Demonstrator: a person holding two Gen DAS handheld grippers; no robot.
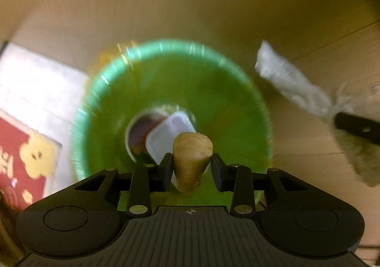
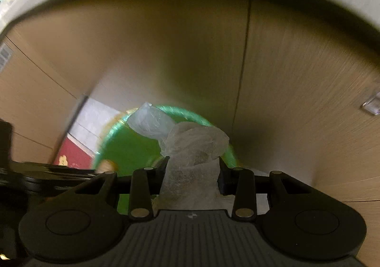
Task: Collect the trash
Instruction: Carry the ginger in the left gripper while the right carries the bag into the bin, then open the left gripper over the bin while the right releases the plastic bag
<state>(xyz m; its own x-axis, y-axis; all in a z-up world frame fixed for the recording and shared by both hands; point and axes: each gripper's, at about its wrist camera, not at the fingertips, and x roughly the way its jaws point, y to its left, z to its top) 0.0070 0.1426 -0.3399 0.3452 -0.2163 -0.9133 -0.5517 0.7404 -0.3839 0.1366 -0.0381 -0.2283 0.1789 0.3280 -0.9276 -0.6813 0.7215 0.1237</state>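
- Above the green bin (image 1: 175, 91), both grippers are pointed steeply down, so that what is held hangs over the open mouth.
- Between the pads of the left gripper (image 1: 192, 168) a tan cone-shaped piece (image 1: 192, 160) is gripped, wide end far, narrow end near; it is placed over the middle of the bin, which suits a straight drop.
- A crumpled clear plastic wrapper (image 2: 190, 148) is clamped in the right gripper (image 2: 193, 169), its loose end trailing toward the far left over the bin's rim.
- From the left wrist view, the same wrapper (image 1: 292, 81) is seen at the right, just beyond the bin's edge, with 1 black finger (image 1: 356, 126) of the right gripper on it.
- At the bottom of the bin, 2 things are seen: a white tray-like container (image 1: 166, 136) and, beside it on the left, a round dark-lined cup (image 1: 140, 133); blur hides finer detail.
- Left of the bin, a red printed mat (image 1: 21, 160) lies on pale tiles (image 1: 35, 81); wood panels (image 2: 296, 76) rise beyond.
- The drop is judged not yet made, since both items are held.
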